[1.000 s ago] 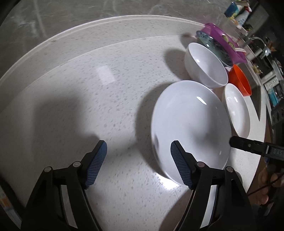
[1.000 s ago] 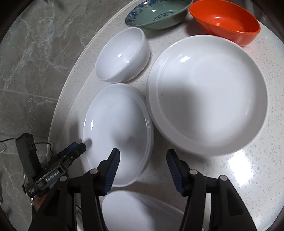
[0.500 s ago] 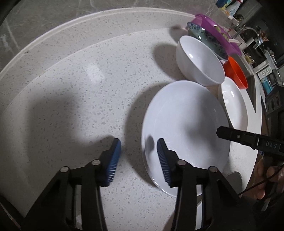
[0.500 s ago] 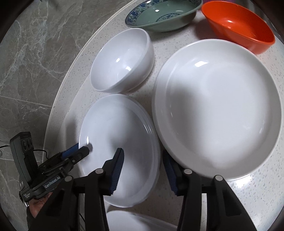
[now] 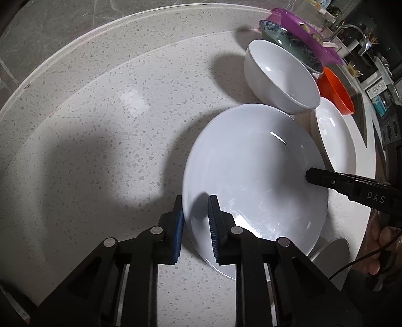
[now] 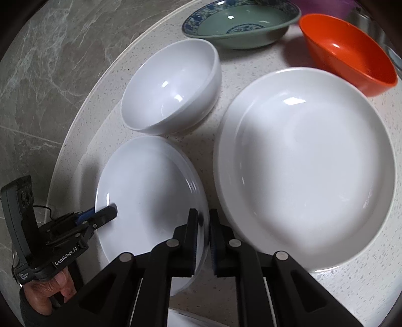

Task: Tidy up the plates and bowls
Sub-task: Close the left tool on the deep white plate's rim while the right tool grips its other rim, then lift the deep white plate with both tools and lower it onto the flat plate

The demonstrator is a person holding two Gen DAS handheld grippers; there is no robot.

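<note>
A shallow white plate lies on the round speckled table. My left gripper straddles its near-left rim with one blue pad outside and one inside. Its jaws are closing and a sliver of plate still shows between the pads. My right gripper is shut on the opposite rim, pads pinching the edge. Each gripper shows in the other's view: the right gripper and the left gripper. A larger white plate lies just beside it, and a white bowl stands behind.
A green bowl with a blue patterned rim and an orange bowl stand at the back. A purple container is behind them. Another white dish pokes out near the table's edge. A hand holds the left gripper.
Both grippers' jaws have narrowed from wide open onto the small white plate's rim. The left gripper has slid toward the plate so that its rim now lies between the pads.
</note>
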